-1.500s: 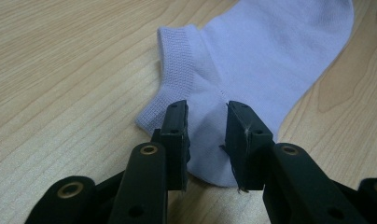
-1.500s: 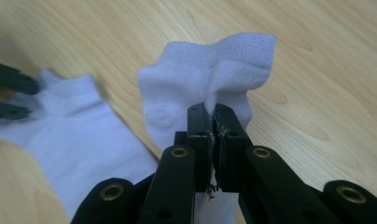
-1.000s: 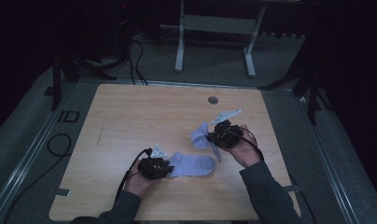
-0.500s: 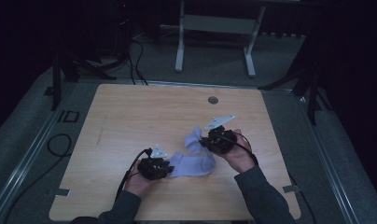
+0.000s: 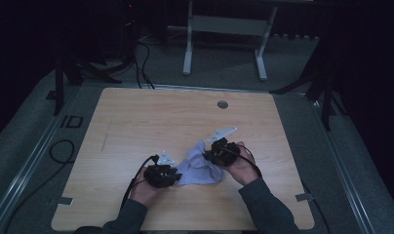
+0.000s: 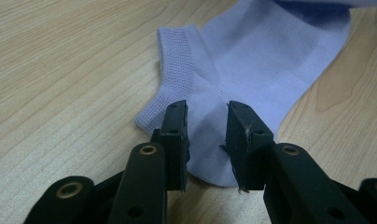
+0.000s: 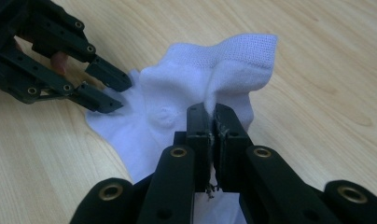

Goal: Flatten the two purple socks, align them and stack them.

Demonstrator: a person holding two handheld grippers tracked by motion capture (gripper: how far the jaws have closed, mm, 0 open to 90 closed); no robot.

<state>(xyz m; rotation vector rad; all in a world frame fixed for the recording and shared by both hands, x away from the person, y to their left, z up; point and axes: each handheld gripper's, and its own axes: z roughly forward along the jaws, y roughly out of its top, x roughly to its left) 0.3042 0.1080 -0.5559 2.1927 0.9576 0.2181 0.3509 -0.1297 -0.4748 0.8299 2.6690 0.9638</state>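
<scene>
Dark room all around, and a light wooden table (image 5: 136, 126) in the middle with a pale lavender sock (image 5: 197, 168) lying toward its near edge, roughly midway between the two side edges. Right tongs (image 7: 211, 122) are clamped tight on a fold of the sock near its ribbed cuff, pulling that bit up off the wood. Left tongs (image 6: 206, 135) sit about half open over the sock's other end, fabric between the pads but not pinched, and they've just been opening a touch.
</scene>
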